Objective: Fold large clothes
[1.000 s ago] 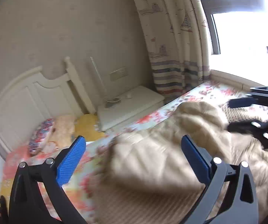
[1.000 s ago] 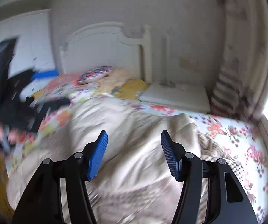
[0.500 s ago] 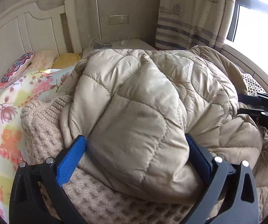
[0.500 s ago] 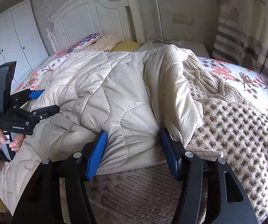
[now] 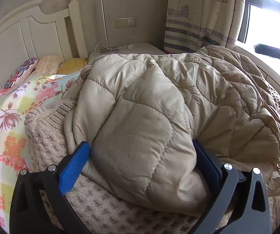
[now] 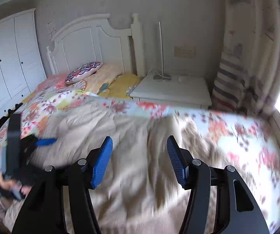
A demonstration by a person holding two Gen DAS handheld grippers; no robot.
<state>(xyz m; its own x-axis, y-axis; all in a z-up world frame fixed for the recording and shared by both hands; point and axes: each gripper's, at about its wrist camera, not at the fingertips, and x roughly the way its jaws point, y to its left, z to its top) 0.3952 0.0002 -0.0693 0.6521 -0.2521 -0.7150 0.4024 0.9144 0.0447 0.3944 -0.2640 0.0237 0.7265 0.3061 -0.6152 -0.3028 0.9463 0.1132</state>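
A beige quilted jacket (image 5: 140,107) lies crumpled on a knit beige blanket (image 5: 48,136) on the bed. My left gripper (image 5: 140,145) sits low on it with its jaws wide. A puffy fold of the jacket bulges between the blue pads (image 5: 75,167) without being squeezed. My right gripper (image 6: 139,139) hovers above the jacket (image 6: 101,132), open, with nothing between its fingers. The right wrist view is blurred by motion. In that view the left gripper (image 6: 42,142) shows at the left edge, held by a hand (image 6: 7,185).
The floral bedsheet (image 5: 9,117) runs left toward pillows (image 6: 83,74) and a white headboard (image 6: 85,44). A white nightstand (image 6: 171,91) with a lamp pole and cables stands behind the bed. A curtain (image 5: 198,15) and a bright window are on the right, a white wardrobe (image 6: 9,58) on the left.
My left gripper came down onto the jacket and has since stayed there. My right gripper, which had a jacket fold between its jaws half a second ago, has drawn back off it.
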